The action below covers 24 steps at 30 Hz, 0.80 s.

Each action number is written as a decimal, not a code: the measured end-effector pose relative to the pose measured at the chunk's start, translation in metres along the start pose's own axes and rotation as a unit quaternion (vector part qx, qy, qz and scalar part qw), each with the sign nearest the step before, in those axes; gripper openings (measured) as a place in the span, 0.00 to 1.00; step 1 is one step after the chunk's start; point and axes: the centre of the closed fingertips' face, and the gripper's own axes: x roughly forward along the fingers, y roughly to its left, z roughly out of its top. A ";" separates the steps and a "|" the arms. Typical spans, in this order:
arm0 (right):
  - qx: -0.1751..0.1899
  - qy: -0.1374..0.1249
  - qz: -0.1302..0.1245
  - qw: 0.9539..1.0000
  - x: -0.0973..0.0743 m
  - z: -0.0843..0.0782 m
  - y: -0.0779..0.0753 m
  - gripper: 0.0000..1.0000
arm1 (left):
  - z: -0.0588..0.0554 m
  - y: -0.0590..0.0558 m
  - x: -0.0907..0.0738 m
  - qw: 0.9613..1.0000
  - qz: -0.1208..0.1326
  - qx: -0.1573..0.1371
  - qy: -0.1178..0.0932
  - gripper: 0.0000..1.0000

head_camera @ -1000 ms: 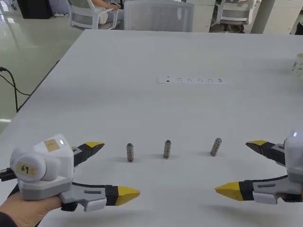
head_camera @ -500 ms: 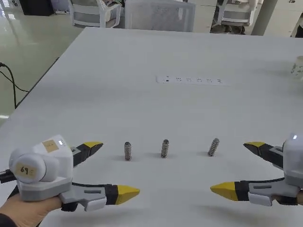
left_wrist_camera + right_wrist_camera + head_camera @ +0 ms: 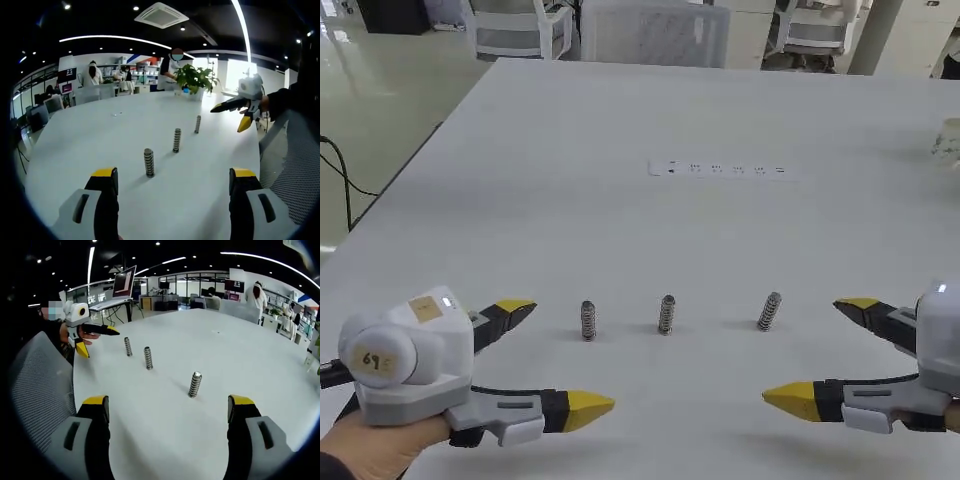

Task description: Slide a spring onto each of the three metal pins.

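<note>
Judged finished: sleeved over pins in a row on the table (image 3: 720,230), middle spring (image 3: 666,314), left spring (image 3: 588,320) at its 9 o'clock, right spring (image 3: 769,311) at 3. Spread apart, empty: left gripper (image 3: 574,354) at 8 o'clock, right gripper (image 3: 799,350) at 4. Seemingly nothing left to thread.

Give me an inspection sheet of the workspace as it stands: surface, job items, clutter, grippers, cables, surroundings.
Surface: white table, flat and bare, with a socket strip set into it.
Job's things: left pin, middle pin and right pin stand in a row, all three spring-covered; the right one leans a little. No loose springs seen.
Clutter: a pale object at the table's right edge, too cut off to identify.
Grippers: left gripper and right gripper both open, empty, flanking the row, touching nothing.
Cables: a dark cable on the floor left of the table; nothing seen on the table.
Surroundings: a mesh chair at the far end; open office.
</note>
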 end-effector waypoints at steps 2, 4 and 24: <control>0.001 -0.001 0.000 1.000 0.000 0.000 0.000 1.00 | 0.000 0.000 0.000 1.000 0.000 0.000 -0.001 0.91; 0.000 0.000 0.000 1.000 0.000 0.001 0.000 1.00 | 0.000 0.000 0.000 1.000 0.000 -0.001 0.000 0.91; 0.000 0.000 -0.002 1.000 -0.001 0.000 -0.003 1.00 | -0.001 -0.002 -0.002 1.000 -0.002 0.004 0.007 0.90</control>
